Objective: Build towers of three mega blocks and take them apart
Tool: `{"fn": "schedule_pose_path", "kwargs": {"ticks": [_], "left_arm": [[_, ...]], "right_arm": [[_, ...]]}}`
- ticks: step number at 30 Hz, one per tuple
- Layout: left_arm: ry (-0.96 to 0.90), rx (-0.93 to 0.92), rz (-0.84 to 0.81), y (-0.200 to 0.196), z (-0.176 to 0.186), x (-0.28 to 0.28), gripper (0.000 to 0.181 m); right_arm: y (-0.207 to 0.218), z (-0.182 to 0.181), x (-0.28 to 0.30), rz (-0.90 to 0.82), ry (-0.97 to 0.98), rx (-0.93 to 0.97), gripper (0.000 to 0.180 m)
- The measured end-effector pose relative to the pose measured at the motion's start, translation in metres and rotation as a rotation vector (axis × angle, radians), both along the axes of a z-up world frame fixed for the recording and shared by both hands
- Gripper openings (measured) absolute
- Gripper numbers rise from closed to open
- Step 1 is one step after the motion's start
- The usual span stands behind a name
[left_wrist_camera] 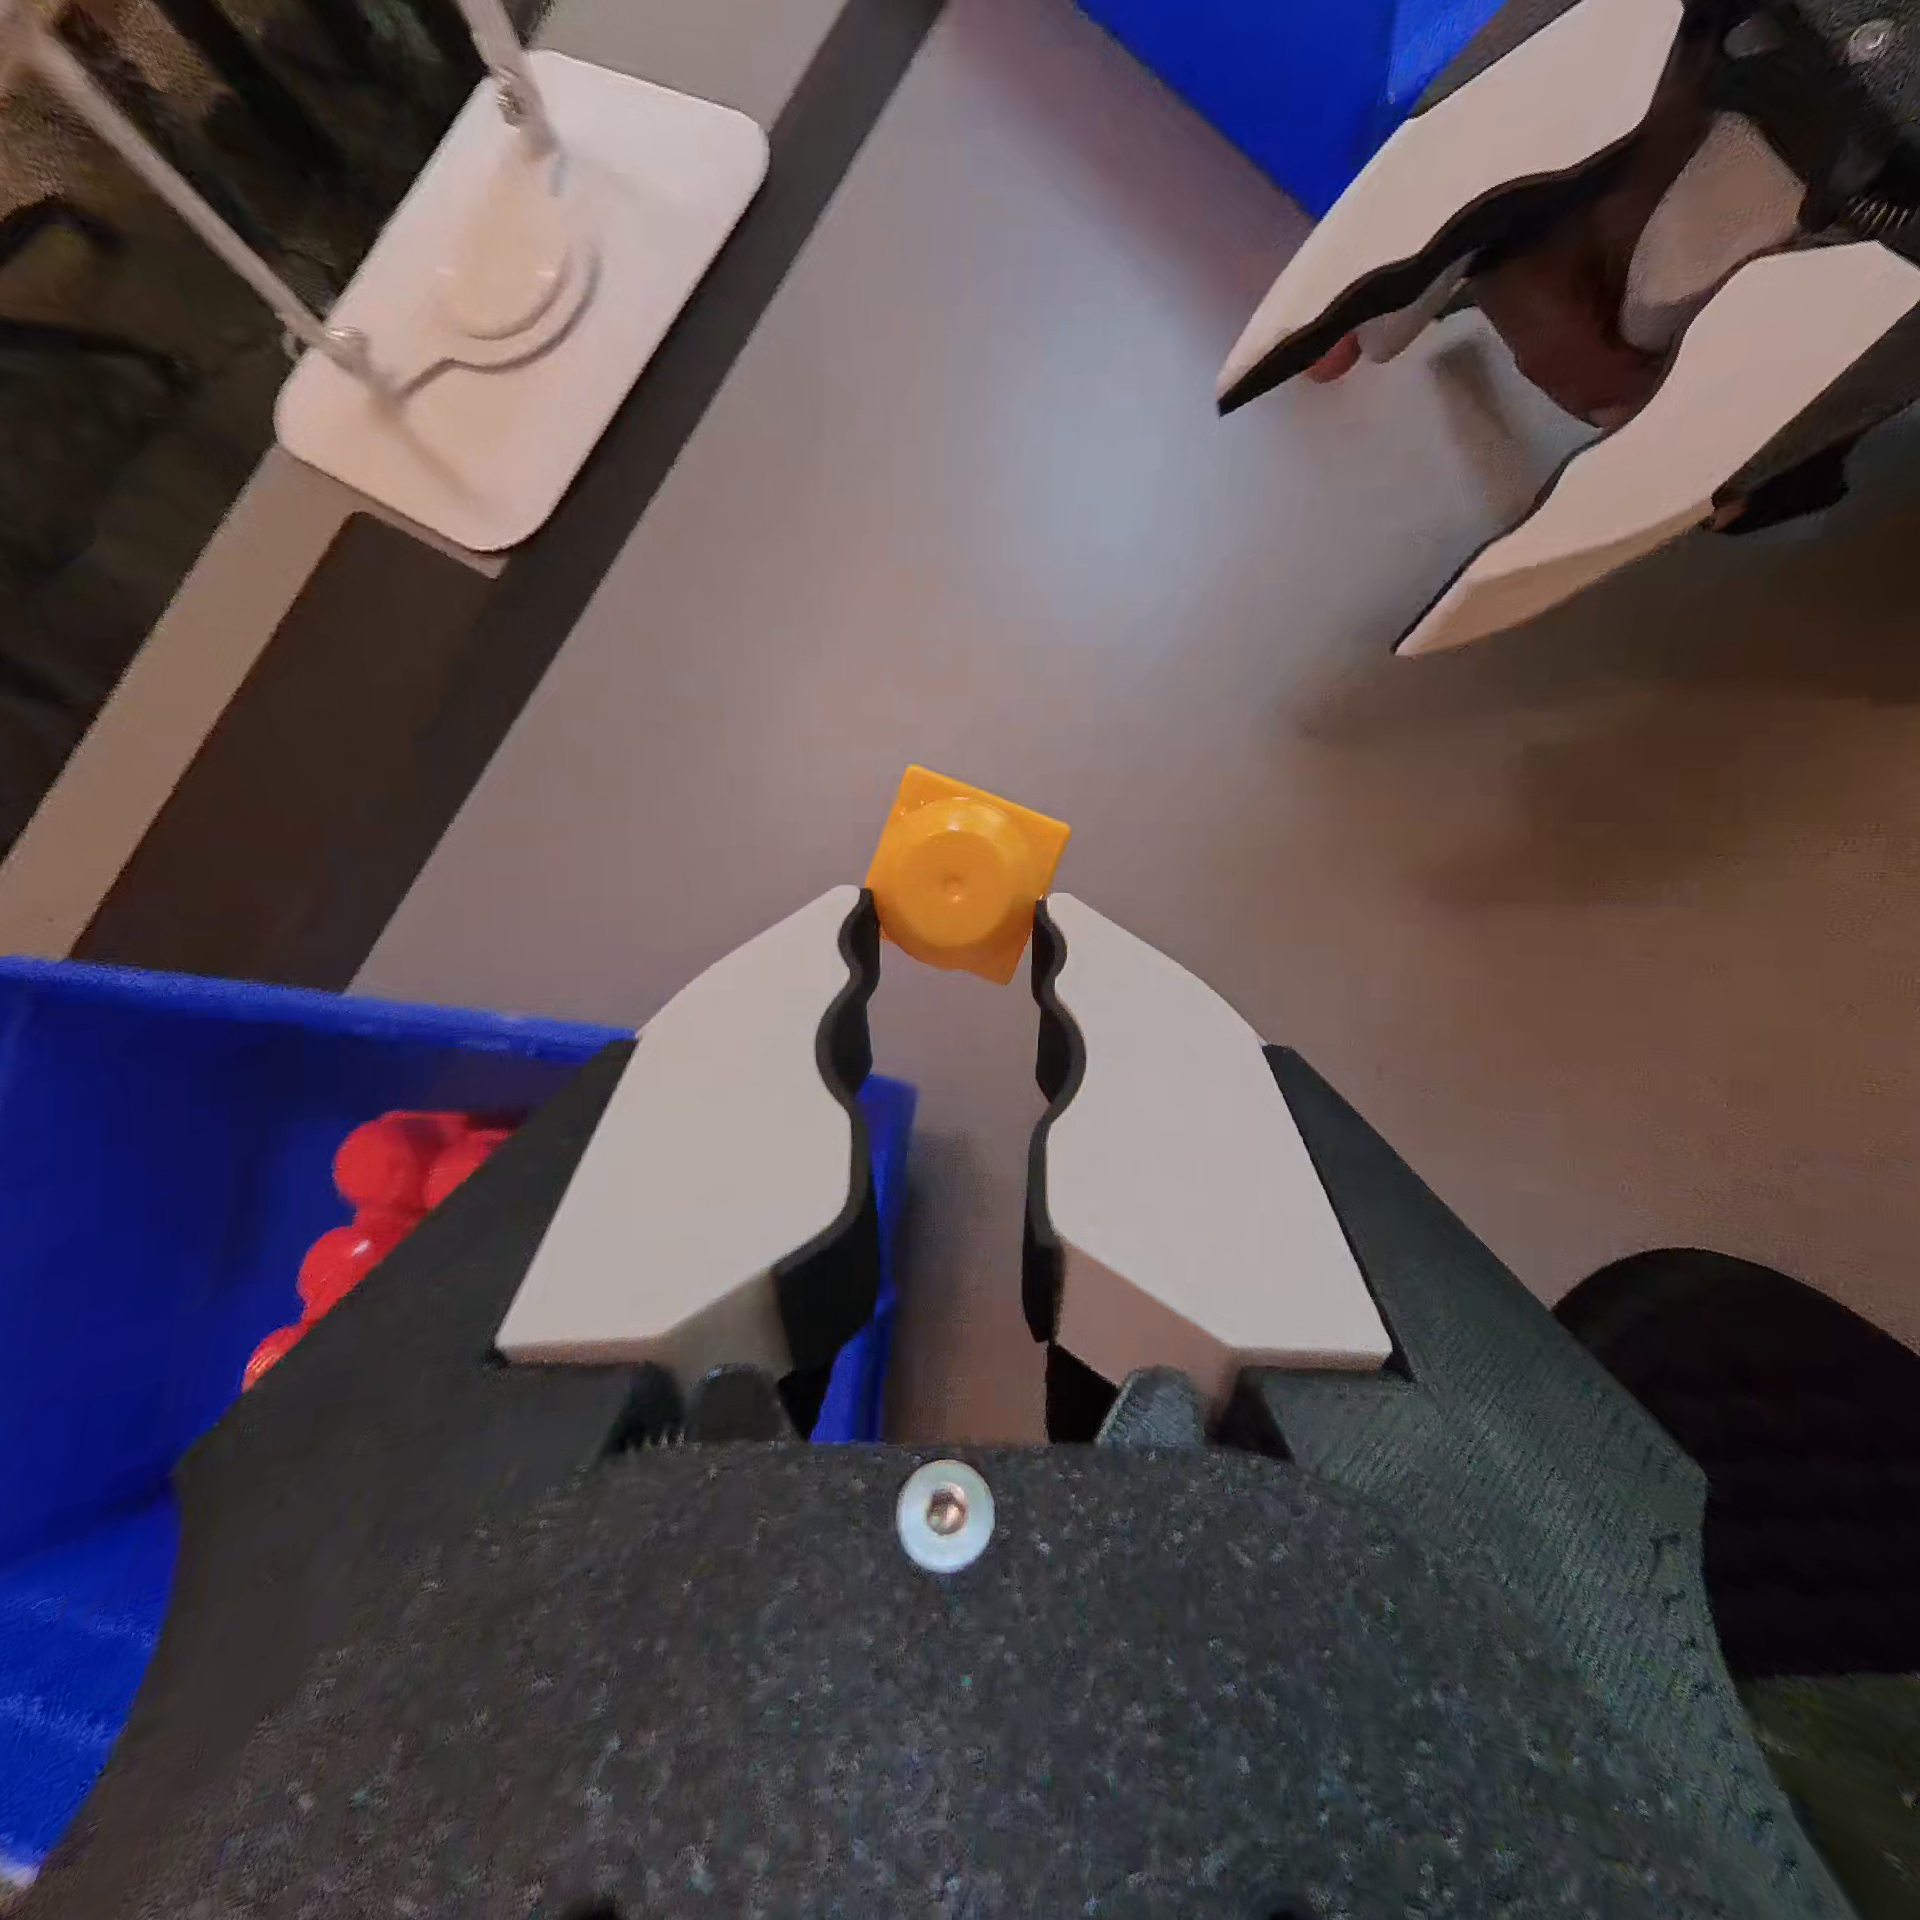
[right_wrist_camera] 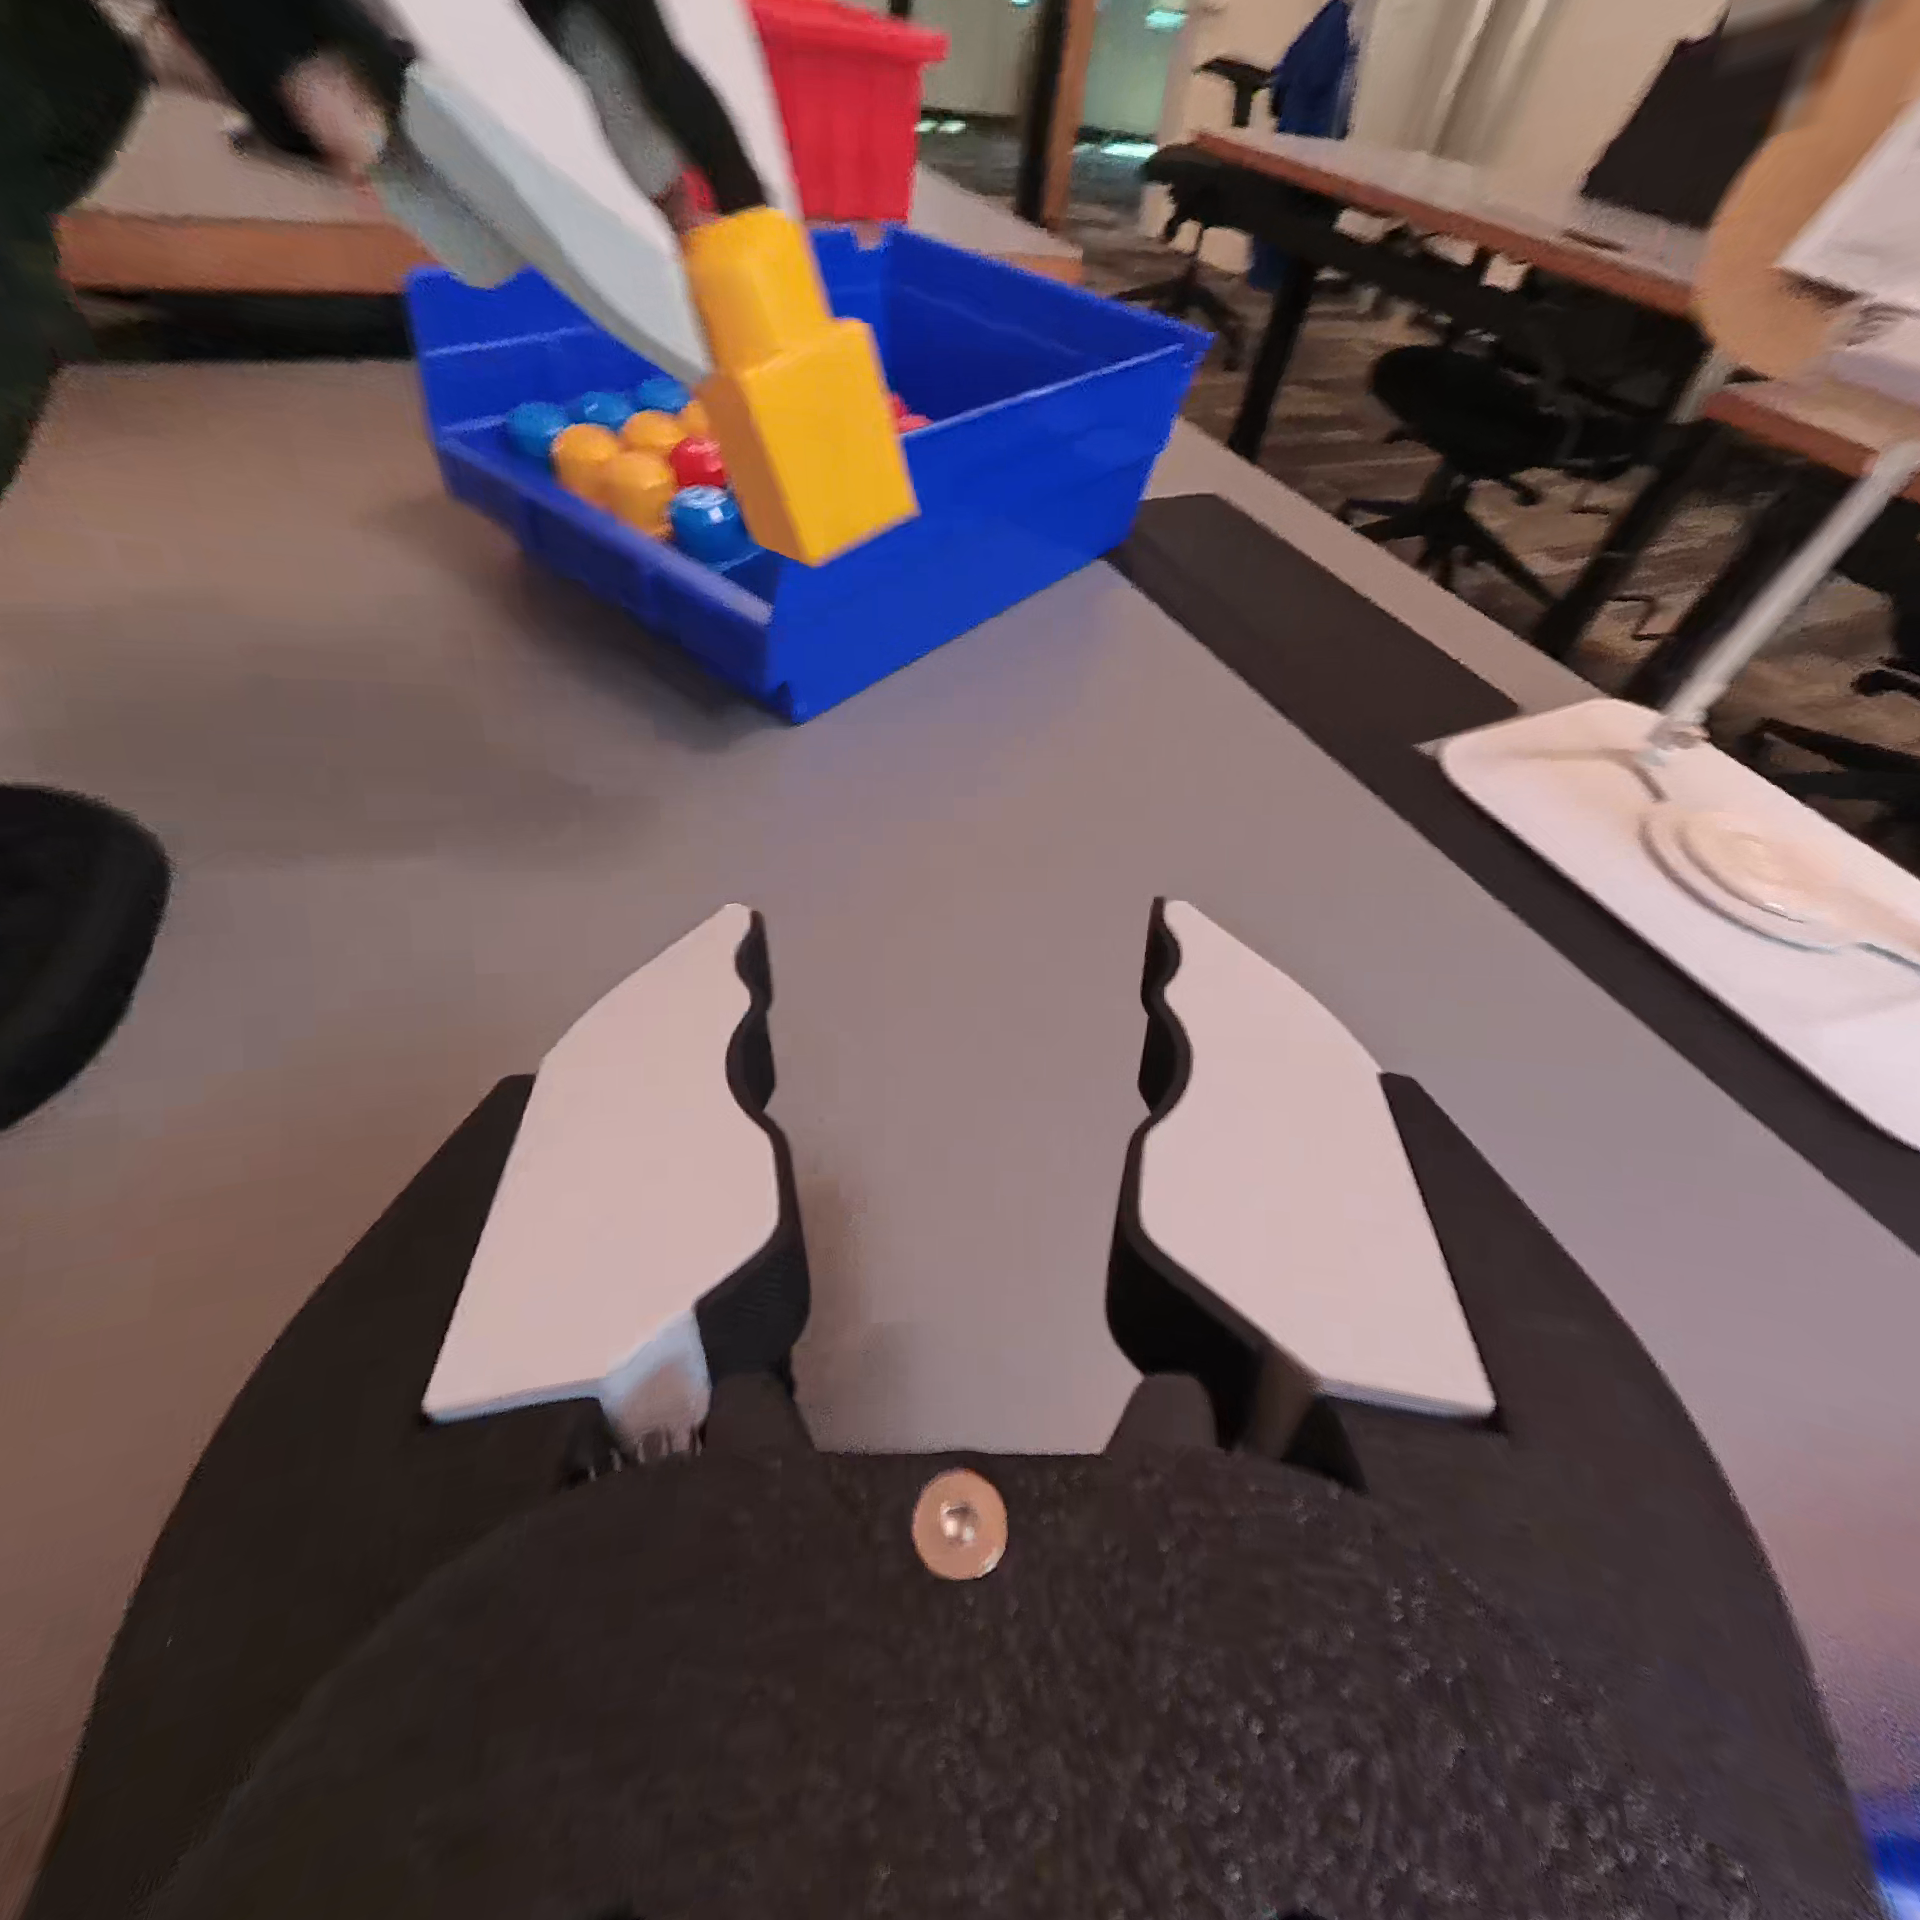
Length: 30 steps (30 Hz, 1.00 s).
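My left gripper (left_wrist_camera: 954, 912) is shut on a yellow mega block (left_wrist_camera: 961, 878) at its fingertips, the block's stud end facing the camera, above the grey table (left_wrist_camera: 1039, 520). In the right wrist view the left gripper (right_wrist_camera: 740, 291) holds the tilted yellow block (right_wrist_camera: 810, 447) in the air in front of a blue bin (right_wrist_camera: 935, 592). The bin holds several blue, yellow and red blocks (right_wrist_camera: 634, 468). My right gripper (right_wrist_camera: 951, 914) is open and empty, low over the table; it also shows in the left wrist view (left_wrist_camera: 1314, 520) at the upper right, apart from the block.
The blue bin (left_wrist_camera: 156, 1143) with red blocks (left_wrist_camera: 384, 1195) lies under my left gripper's left side. A second blue bin (left_wrist_camera: 1247, 83) is at the far end. A white lamp base (right_wrist_camera: 1662, 883) stands on a black strip at the table edge. A red bin (right_wrist_camera: 842, 104) stands behind.
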<state>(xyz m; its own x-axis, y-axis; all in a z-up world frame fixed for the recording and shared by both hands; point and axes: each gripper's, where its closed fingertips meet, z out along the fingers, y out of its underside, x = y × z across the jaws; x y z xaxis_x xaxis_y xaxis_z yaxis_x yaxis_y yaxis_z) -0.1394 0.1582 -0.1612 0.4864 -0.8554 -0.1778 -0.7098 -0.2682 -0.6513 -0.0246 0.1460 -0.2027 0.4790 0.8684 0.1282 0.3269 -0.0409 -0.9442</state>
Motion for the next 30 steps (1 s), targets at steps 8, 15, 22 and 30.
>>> {"fn": "schedule_pose_path", "kwargs": {"ticks": [8, 15, 22, 30], "left_arm": [[0.070, -0.143, -0.314, -0.039, -0.040, 0.085, 0.028], [-0.027, -0.090, -0.314, -0.033, -0.022, 0.091, 0.029], [0.116, -0.131, 0.242, 0.017, -0.047, -0.077, 0.039], [0.194, -0.272, 0.371, 0.017, -0.086, -0.122, 0.039]], "right_arm": [[-0.020, -0.009, -0.020, 0.085, -0.104, 0.064, 0.071], [-0.023, -0.008, -0.013, 0.122, -0.084, 0.017, 0.037], [-0.003, -0.003, 0.010, 0.040, 0.003, -0.035, 0.037], [-0.003, -0.017, 0.008, 0.044, -0.057, -0.039, 0.038]]}}
